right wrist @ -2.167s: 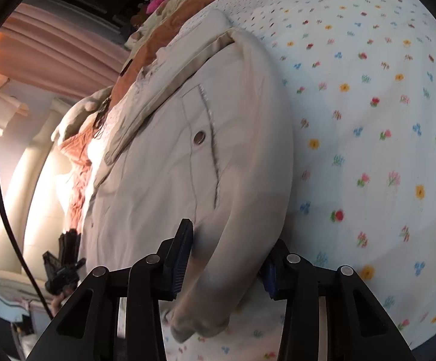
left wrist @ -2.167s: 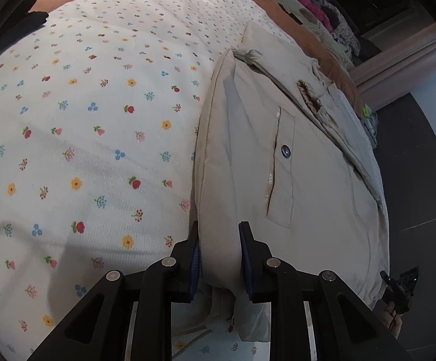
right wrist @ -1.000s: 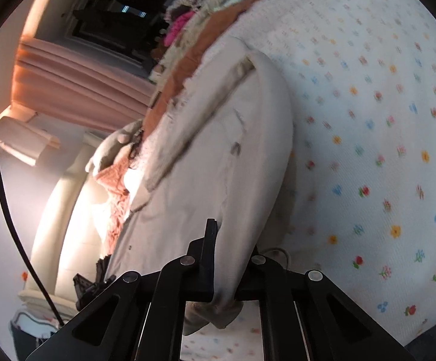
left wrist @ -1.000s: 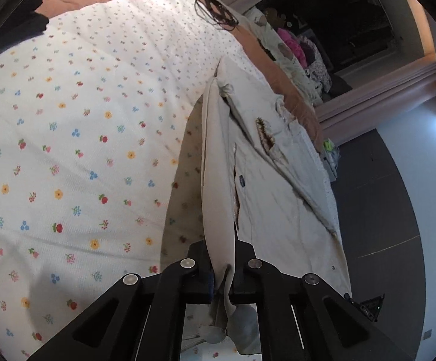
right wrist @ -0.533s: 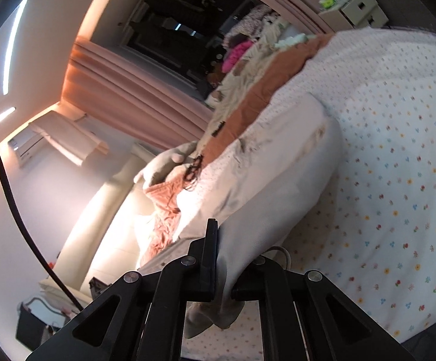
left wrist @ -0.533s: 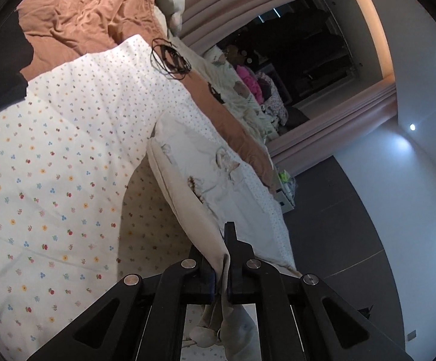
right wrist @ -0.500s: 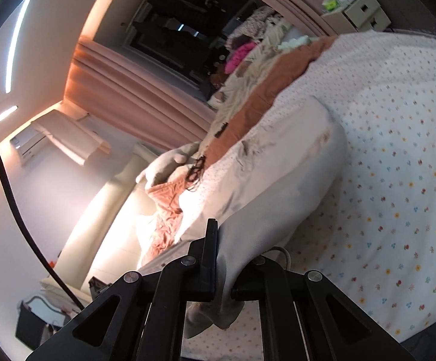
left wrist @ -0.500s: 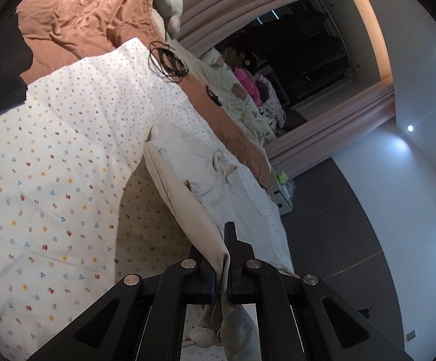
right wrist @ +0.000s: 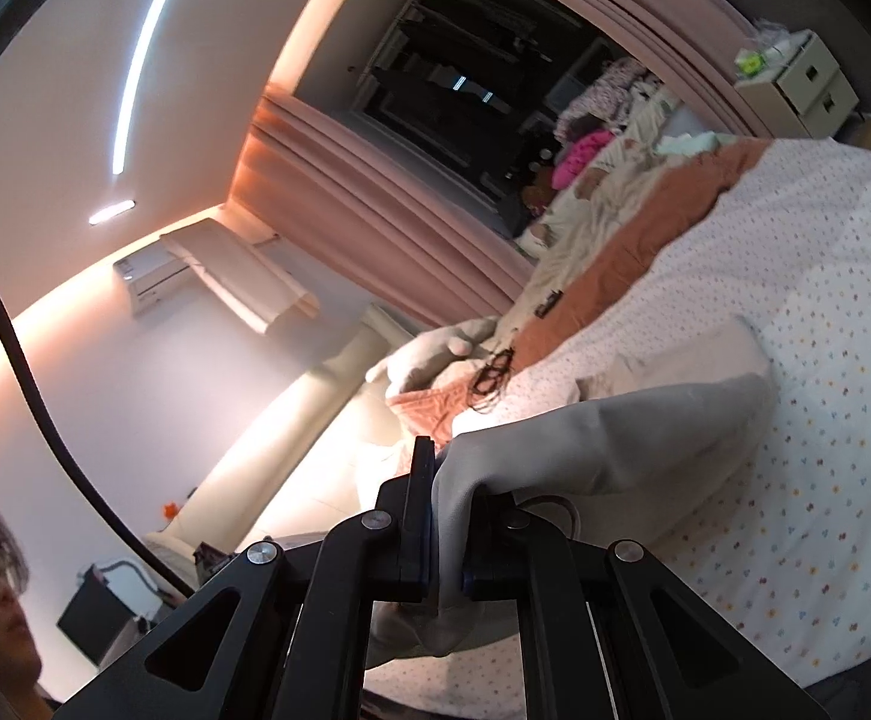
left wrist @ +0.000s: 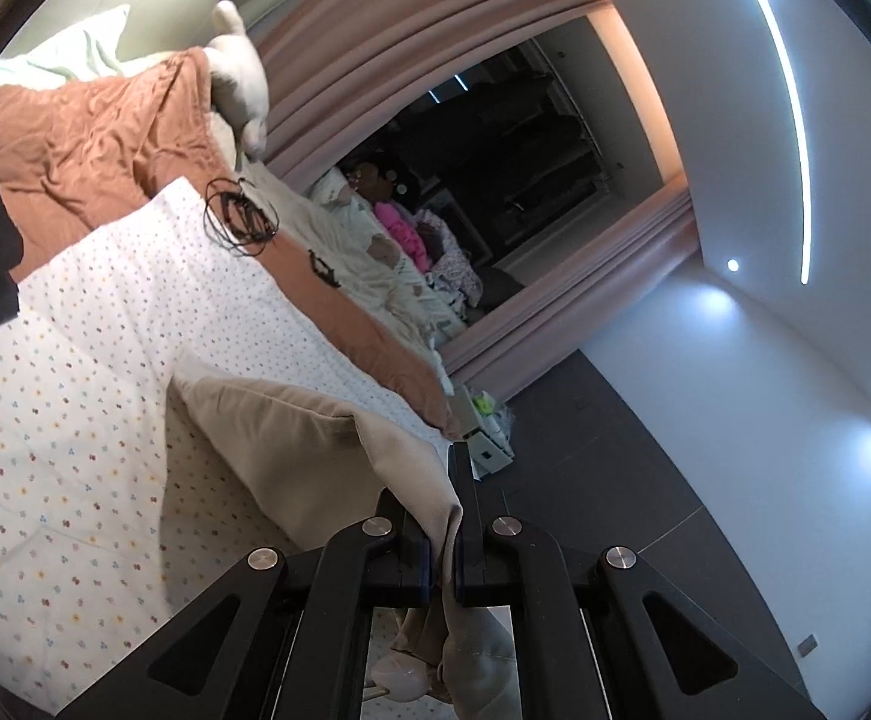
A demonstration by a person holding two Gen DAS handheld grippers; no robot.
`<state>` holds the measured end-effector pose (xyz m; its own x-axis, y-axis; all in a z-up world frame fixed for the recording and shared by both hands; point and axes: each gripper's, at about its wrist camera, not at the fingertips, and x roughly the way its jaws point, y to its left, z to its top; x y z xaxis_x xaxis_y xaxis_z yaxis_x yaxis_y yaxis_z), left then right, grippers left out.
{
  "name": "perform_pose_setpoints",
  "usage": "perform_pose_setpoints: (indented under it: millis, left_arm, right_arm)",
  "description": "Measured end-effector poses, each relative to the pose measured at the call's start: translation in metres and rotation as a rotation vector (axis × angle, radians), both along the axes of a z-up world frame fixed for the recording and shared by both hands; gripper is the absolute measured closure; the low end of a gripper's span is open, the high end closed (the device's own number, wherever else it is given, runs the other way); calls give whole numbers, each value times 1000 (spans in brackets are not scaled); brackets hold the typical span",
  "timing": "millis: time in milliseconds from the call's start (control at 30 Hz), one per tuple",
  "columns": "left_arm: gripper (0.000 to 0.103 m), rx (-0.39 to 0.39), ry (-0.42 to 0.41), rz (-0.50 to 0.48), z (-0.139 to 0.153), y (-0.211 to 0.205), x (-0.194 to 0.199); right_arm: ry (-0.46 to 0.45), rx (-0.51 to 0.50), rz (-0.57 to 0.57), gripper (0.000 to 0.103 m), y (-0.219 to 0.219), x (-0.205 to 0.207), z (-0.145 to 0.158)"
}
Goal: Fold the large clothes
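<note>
Left tool (left wrist: 442,531) and right tool (right wrist: 448,531) raised, clamping beige garment (left wrist: 291,444) above bed (left wrist: 75,420)

left wrist: close, over bed (left wrist: 105,360) | right wrist: same bed (right wrist: 795,420), opposite side

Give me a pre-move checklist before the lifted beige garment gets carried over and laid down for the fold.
1. Left gripper shut on the beige garment: ok, cloth is pinched between its fingers.
2. Right gripper shut on the garment: ok, cloth runs through the closed fingers.
3. Near edge lifted off the floral bedspread: ok, it hangs from both grippers.
4. Far end lying on the bedspread: ok in the left wrist view.
5. Landing area free: ok; the black cable coil lies well beyond the garment, near the rust-coloured blanket.
6. Layers even, no bunching underneath: cannot tell, the underside is hidden.
</note>
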<state>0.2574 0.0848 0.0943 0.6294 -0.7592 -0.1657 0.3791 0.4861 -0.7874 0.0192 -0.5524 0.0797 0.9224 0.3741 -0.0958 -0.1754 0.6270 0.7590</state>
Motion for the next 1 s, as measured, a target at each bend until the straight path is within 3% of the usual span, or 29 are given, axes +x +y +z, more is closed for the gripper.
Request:
perform_pose_setpoints:
  millis: [233, 533, 700, 1000]
  left_arm:
    - [99, 19, -12, -12, 14, 2, -18]
    - [99, 69, 95, 33, -16, 2, 12]
    - [99, 70, 137, 66, -31, 1, 38]
    - [99, 110, 169, 126, -44, -6, 82]
  right_arm:
    - [-48, -61, -2, 95, 3, -10, 17]
    - [50, -72, -38, 95, -9, 8, -2]
    - [106, -116, -98, 95, -14, 33, -2]
    - [114, -180, -142, 96, -20, 89, 12]
